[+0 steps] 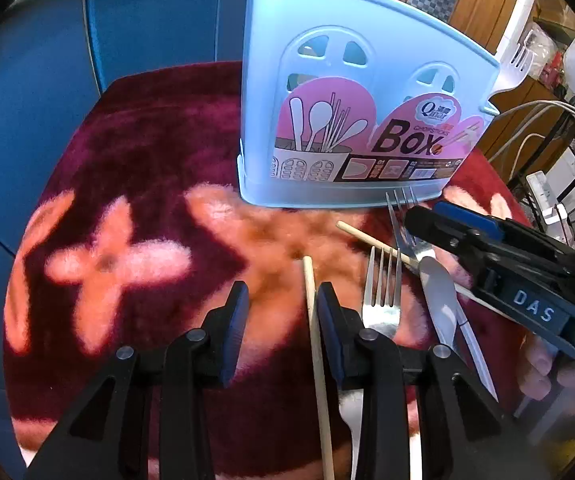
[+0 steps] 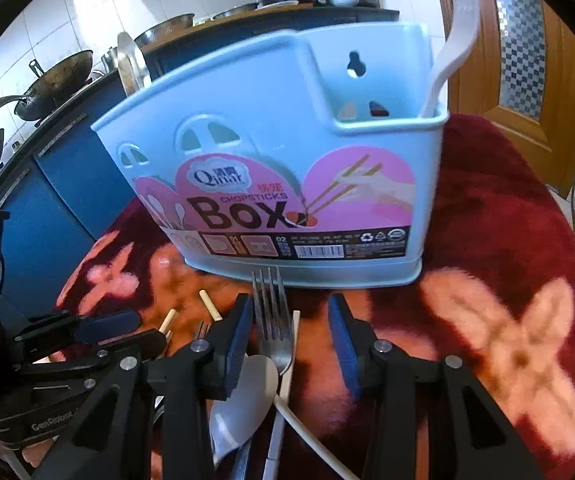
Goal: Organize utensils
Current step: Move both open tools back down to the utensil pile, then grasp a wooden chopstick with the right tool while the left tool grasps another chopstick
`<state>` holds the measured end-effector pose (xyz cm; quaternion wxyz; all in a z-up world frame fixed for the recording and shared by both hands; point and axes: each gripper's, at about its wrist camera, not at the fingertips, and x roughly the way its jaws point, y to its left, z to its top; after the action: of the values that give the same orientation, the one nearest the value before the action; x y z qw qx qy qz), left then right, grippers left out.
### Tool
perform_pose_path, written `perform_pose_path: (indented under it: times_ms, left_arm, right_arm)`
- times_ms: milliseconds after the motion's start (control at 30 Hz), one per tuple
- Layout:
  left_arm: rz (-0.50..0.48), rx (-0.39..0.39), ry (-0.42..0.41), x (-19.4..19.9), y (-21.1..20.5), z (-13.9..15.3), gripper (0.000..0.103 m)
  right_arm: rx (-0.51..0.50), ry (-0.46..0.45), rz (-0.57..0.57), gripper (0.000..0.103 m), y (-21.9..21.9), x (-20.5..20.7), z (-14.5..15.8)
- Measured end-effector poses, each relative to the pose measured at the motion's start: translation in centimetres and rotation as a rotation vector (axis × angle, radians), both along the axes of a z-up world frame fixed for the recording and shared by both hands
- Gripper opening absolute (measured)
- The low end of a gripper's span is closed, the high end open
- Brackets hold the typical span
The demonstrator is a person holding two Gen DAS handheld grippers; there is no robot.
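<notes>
The utensils lie loose on the dark red floral cloth (image 1: pixel 135 152), all just in front of the pale blue chopsticks box (image 1: pixel 351 92) that stands upright on it. Nearest the box's base is a metal fork (image 2: pixel 273 320), tines pointing at the box; beside it lie a white spoon (image 2: pixel 247 392) and a white plastic knife (image 1: pixel 441 300). A second metal fork (image 1: pixel 381 300) sits a little farther from the box, with one wooden chopstick (image 1: pixel 315 340) beside it and another chopstick (image 1: pixel 371 242) angled between it and the box. A white plastic utensil (image 2: pixel 453 40) already stands in the box's small end compartment.

Your left gripper (image 1: pixel 281 316) is partly open and holds nothing; the near chopstick runs between its fingers, close to the right-hand pad. Your right gripper (image 2: pixel 291 332) is also partly open, straddling the fork nearest the box, its pads not pressing on the fork.

Behind the box are blue cabinets (image 1: pixel 147 20) and a wok (image 2: pixel 53 80) on the counter.
</notes>
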<state>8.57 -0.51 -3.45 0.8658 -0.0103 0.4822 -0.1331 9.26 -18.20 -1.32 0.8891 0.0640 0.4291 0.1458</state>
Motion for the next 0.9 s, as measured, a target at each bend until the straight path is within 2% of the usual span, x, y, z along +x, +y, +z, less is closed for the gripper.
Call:
perform_pose_path:
  times_ms: [67, 200, 333, 433, 567, 600, 767, 900]
  left_arm:
    - [0.000, 0.002, 0.000, 0.0, 0.1, 0.0, 0.036]
    - [0.003, -0.022, 0.013, 0.1, 0.4, 0.0, 0.036]
    - [-0.004, -0.060, 0.034, 0.8, 0.4, -0.2, 0.036]
    - [-0.007, -0.057, 0.027, 1.2, 0.3, -0.3, 0.031]
    - [-0.016, -0.100, 0.032, 1.6, 0.0, -0.3, 0.006]
    - [-0.016, -0.117, 0.035, 1.6, 0.1, -0.2, 0.004]
    - [-0.010, -0.151, -0.006, 1.3, 0.7, 0.7, 0.003]
    - [0.009, -0.173, -0.068, 0.5, 1.7, 2.4, 0.002]
  right_arm:
    - [0.004, 0.017, 0.009, 0.035, 0.2, 0.4, -0.4]
    - [0.021, 0.024, 0.027, 0.015, 0.4, 0.8, -0.7]
    - [-0.001, -0.015, 0.025, 0.013, 0.5, 0.2, -0.1]
    - [-0.001, -0.042, 0.012, 0.008, 0.1, -0.3, 0.6]
    - [0.012, -0.070, -0.001, 0.007, -0.8, -1.0, 1.3]
    - [0.018, -0.078, -0.006, 0.007, -1.1, -1.2, 1.5]
    - [0.051, -0.110, -0.024, 0.006, -2.3, -2.1, 2.3]
    - [0.076, -0.180, -0.047, 0.006, -3.1, -3.4, 3.3]
